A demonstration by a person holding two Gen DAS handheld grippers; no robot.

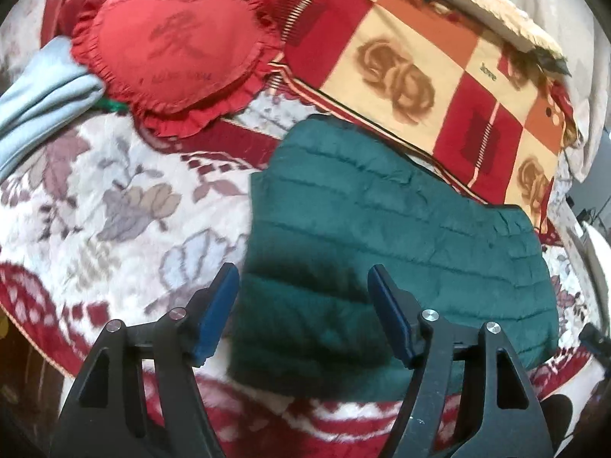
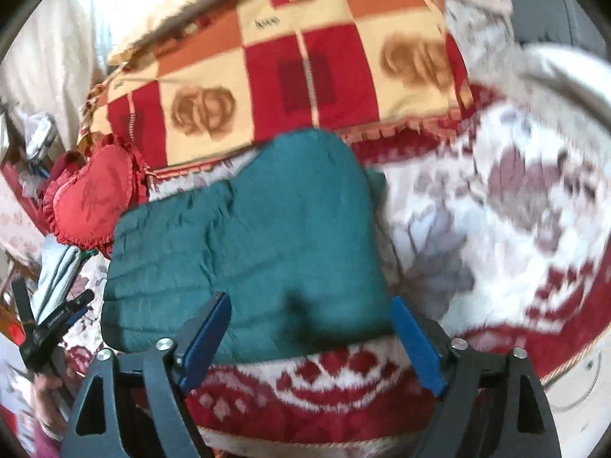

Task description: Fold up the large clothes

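Jacket (image 1: pixel 401 229): one, folded; two tongs (image 1: pixel 303 313) (image 2: pixel 311 337) agape, empty.

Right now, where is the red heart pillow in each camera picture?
Left wrist view: the red heart pillow is at the upper left, beyond the green quilted jacket.
Right wrist view: the pillow is at the middle left, touching the jacket's left corner.
Shared landmark: the red and yellow checked blanket behind both.
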